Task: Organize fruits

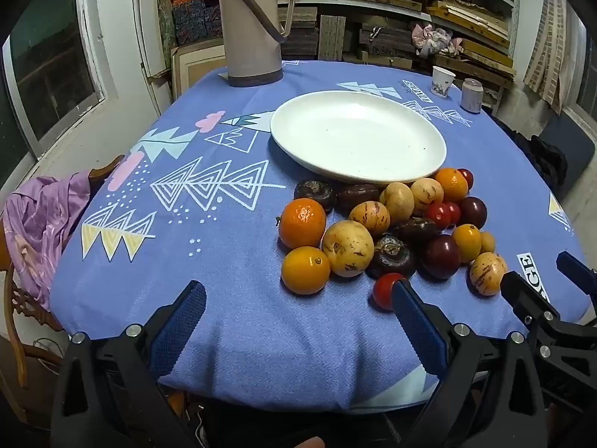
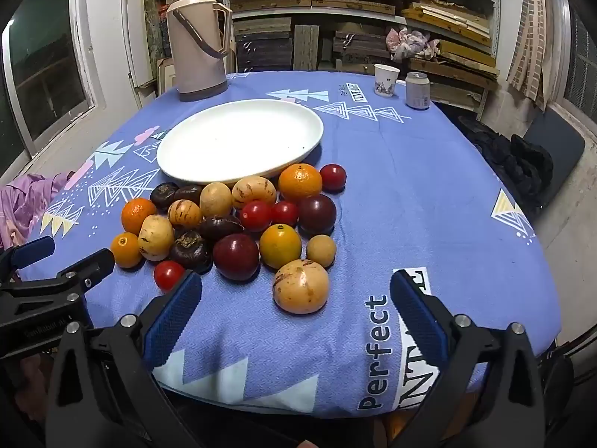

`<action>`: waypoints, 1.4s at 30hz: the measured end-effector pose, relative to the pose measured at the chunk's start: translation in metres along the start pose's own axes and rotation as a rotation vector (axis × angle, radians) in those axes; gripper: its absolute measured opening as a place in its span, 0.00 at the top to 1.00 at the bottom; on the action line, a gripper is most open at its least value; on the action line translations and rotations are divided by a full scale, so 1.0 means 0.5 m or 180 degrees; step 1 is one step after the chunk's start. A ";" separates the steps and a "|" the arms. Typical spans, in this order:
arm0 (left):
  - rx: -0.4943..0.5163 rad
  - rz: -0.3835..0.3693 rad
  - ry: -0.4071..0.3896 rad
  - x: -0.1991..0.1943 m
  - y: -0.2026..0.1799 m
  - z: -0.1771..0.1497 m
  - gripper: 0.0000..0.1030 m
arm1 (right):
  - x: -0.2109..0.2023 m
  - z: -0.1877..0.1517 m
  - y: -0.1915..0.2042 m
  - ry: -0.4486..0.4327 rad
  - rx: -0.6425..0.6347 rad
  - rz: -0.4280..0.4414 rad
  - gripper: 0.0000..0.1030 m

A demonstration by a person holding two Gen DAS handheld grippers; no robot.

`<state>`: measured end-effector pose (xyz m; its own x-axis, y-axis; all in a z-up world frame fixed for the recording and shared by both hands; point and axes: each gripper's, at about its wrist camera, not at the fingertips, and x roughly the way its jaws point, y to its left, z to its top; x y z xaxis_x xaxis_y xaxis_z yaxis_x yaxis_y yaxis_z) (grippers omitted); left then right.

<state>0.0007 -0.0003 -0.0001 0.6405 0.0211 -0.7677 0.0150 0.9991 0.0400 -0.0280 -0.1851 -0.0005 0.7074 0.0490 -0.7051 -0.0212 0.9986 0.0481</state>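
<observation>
A pile of fruits (image 1: 388, 224) lies on the blue tablecloth in front of an empty white plate (image 1: 358, 136): oranges, yellow striped melons, dark plums, water chestnuts, red tomatoes. The pile (image 2: 238, 224) and plate (image 2: 240, 140) also show in the right wrist view. My left gripper (image 1: 298, 298) is open and empty, near the table's front edge, with a small orange (image 1: 305, 269) just ahead and a red tomato (image 1: 384, 290) at its right finger. My right gripper (image 2: 294, 291) is open, with a striped melon (image 2: 301, 286) between its fingertips, untouched. The right gripper (image 1: 541, 280) also shows in the left view.
A tall beige thermos (image 1: 253, 26) stands at the table's far left. A paper cup (image 2: 386, 79) and a can (image 2: 417, 90) stand at the far right. A purple cloth (image 1: 41, 220) hangs on a chair at left. Shelves of boards fill the back wall.
</observation>
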 end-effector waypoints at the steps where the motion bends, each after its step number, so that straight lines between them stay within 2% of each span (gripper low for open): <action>1: 0.0010 0.0035 -0.0008 0.000 -0.005 0.000 0.03 | 0.000 0.000 0.000 -0.0005 0.0002 0.0003 0.04; 42: -0.0038 -0.0054 0.0056 0.012 -0.003 -0.002 0.03 | 0.016 0.008 0.003 0.0062 -0.0013 0.0006 0.04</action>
<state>0.0035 -0.0017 -0.0055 0.6266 0.0047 -0.7793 0.0164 0.9997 0.0193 -0.0195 -0.1834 -0.0035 0.6935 0.0511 -0.7187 -0.0253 0.9986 0.0465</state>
